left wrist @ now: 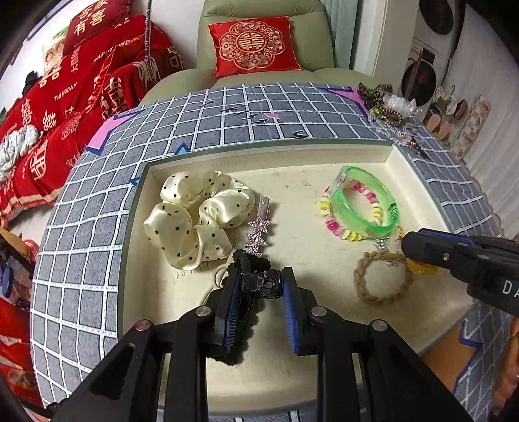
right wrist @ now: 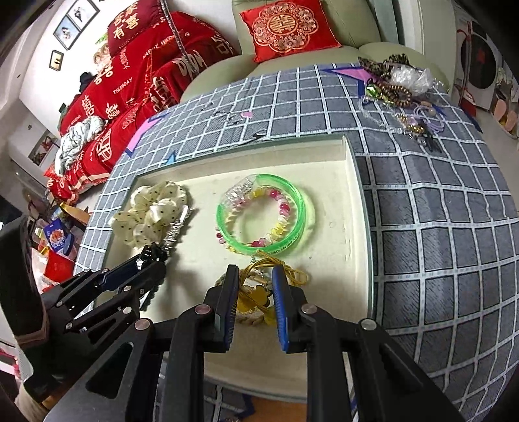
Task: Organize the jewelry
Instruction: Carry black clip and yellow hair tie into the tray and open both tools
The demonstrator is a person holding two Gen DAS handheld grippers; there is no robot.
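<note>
Over the cream tray, left tool was clamped on a black claw clip; rigid, light, slippery. Right tool pinched a yellow cord charm: limp, best held at its pendant.

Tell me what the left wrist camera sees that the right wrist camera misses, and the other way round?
Only the left view shows the black hair claw gripped in the left gripper and the whole rope bracelet.

Only the right view shows the yellow charm and its cord between the right gripper fingers, plus framed pictures on the wall.

Both show the tray, scrunchie, star clip, green bangle, bead bracelet and red cushion.
</note>
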